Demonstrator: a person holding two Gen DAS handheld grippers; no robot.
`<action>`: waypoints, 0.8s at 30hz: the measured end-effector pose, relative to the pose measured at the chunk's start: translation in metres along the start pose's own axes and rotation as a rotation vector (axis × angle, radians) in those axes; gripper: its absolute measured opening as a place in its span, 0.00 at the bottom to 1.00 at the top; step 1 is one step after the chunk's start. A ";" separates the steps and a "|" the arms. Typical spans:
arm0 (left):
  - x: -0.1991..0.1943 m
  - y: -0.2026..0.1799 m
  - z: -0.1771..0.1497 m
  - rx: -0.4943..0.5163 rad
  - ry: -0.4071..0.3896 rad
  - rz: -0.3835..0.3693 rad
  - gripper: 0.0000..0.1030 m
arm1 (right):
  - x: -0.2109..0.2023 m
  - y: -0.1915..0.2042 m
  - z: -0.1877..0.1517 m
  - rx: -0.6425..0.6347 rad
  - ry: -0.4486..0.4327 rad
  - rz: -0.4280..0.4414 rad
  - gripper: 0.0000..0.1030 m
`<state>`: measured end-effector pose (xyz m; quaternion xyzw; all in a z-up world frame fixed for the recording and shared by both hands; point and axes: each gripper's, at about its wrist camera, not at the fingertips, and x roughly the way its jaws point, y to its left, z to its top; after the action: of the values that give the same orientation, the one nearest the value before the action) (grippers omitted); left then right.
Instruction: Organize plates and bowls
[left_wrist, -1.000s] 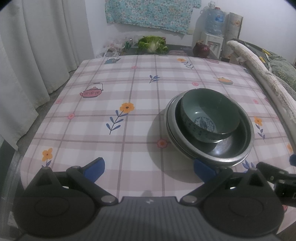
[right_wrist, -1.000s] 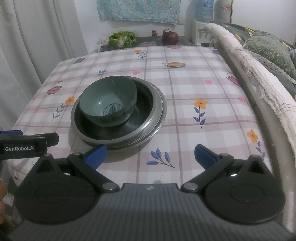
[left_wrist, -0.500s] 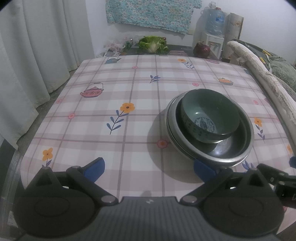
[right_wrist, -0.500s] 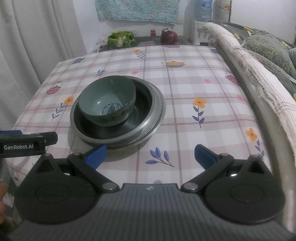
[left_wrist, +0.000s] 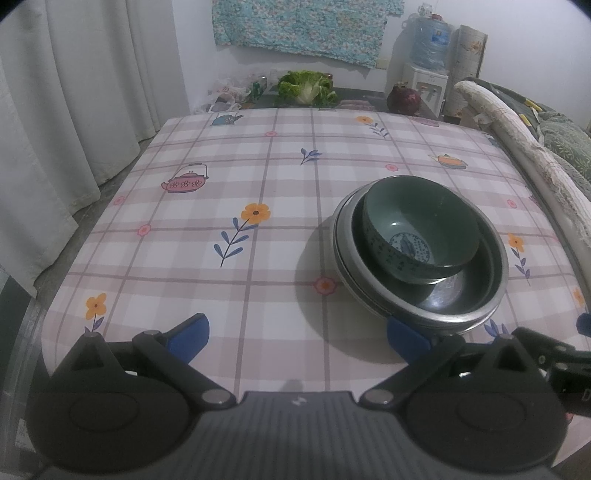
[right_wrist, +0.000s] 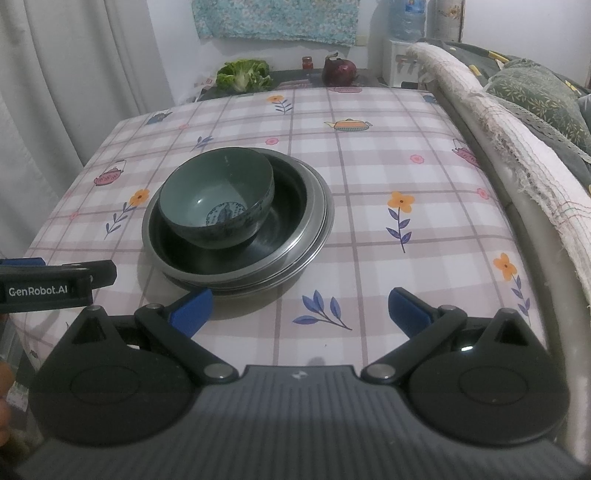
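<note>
While both grippers hang over the near edge of the counter (left_wrist: 258, 177), their jaws stand wide apart and hold nothing. A dark green ceramic bowl (right_wrist: 218, 203) with a blue motif inside sits tilted in a stack of shallow metal plates (right_wrist: 306, 229) on the checked floral cloth. The left gripper (left_wrist: 297, 334) has the stack just ahead of its right blue fingertip; the right gripper (right_wrist: 301, 308) has it just ahead of its left fingertip. A cabbage (left_wrist: 308, 88) lies beyond the far edge.
</note>
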<state>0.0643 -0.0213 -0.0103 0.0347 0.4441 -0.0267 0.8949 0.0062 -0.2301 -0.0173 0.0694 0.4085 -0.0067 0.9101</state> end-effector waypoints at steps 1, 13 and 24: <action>0.000 0.000 0.000 0.000 -0.001 0.000 1.00 | 0.000 0.000 0.000 0.000 0.001 0.000 0.99; 0.000 0.001 -0.001 -0.002 0.002 0.000 1.00 | 0.001 0.001 0.000 0.003 0.006 0.001 0.99; 0.001 0.002 -0.001 -0.004 0.004 0.000 1.00 | 0.002 0.001 -0.001 0.005 0.008 0.002 0.99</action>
<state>0.0637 -0.0189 -0.0115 0.0330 0.4458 -0.0256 0.8942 0.0067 -0.2293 -0.0189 0.0721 0.4121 -0.0063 0.9083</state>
